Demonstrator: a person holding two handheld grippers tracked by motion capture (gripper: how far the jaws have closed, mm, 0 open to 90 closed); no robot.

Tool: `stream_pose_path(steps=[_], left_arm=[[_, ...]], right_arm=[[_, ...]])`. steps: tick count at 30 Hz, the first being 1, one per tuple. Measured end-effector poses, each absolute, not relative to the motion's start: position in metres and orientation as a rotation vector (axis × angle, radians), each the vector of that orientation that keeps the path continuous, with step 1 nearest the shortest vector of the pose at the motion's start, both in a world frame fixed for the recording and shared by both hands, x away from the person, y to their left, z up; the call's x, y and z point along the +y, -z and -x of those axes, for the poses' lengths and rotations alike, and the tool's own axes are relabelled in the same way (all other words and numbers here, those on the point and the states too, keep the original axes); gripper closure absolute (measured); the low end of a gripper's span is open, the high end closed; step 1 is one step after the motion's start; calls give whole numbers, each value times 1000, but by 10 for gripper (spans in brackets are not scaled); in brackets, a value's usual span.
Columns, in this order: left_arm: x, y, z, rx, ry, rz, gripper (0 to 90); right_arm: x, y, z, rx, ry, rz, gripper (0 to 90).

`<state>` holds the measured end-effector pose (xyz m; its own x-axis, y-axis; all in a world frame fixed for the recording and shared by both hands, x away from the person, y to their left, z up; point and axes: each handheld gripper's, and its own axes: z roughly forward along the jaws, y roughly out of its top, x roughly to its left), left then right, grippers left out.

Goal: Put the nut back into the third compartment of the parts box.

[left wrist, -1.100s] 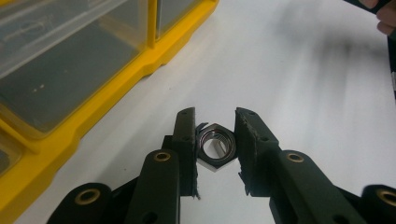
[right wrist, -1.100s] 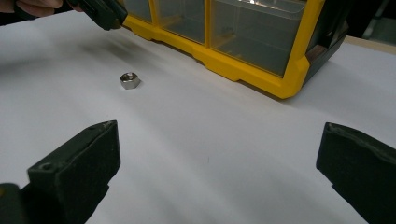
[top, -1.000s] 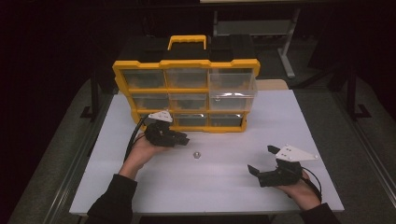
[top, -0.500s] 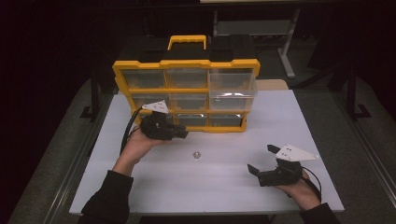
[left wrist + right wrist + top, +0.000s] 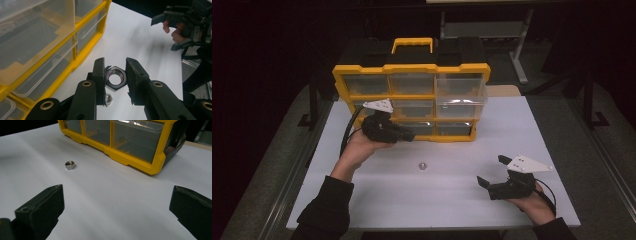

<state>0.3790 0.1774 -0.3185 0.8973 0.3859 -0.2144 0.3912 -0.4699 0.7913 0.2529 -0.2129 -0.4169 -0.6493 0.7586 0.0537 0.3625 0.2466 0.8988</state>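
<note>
While my left gripper [image 5: 115, 75] hangs above the table [image 5: 532, 130] just in front of the yellow organiser [image 5: 412, 102], its jaws are clenched on a large steel nut [image 5: 115, 78], one pad on each of two opposite flats, with the hole facing the camera. From above I see that gripper [image 5: 404, 135] against the organiser's lower left drawers, clear of the tabletop. A second, small nut [image 5: 422, 165] lies flat on the table near its middle, well apart from both hands and in front of the organiser; in the left gripper view it shows low down, just under the held nut [image 5: 108, 98], and in the right gripper view it sits off to the left [image 5: 70, 165].

The organiser stands upright at the far edge of the table, handle on top, with three rows of three clear drawers. Its top right drawer [image 5: 460, 90] is drawn out towards me, past the yellow frame; the others sit flush. Through the clear fronts I cannot make out what any drawer holds, they are too dim and blurred.

My right gripper [image 5: 492, 172] rests near the table's near right corner, jaws released and spread wide with nothing between them, pointing towards the middle of the table
</note>
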Motion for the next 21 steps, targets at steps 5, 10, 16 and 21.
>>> stream_pose_path(steps=[5,10,16,21], left_arm=[[177,310,-380,547,8,-2098,706],[175,303,-380,528,2,-2111,706],[171,290,-380,511,1,-2108,706],[167,274,-380,500,-1,-2105,706]], right_arm=[[-213,417,-253,2134,-1372,-1025,0],[-213,417,-253,2133,-1372,-1027,0],[-213,416,-253,2128,-1375,-1023,0],[-213,416,-252,2130,-1377,-1024,0]])
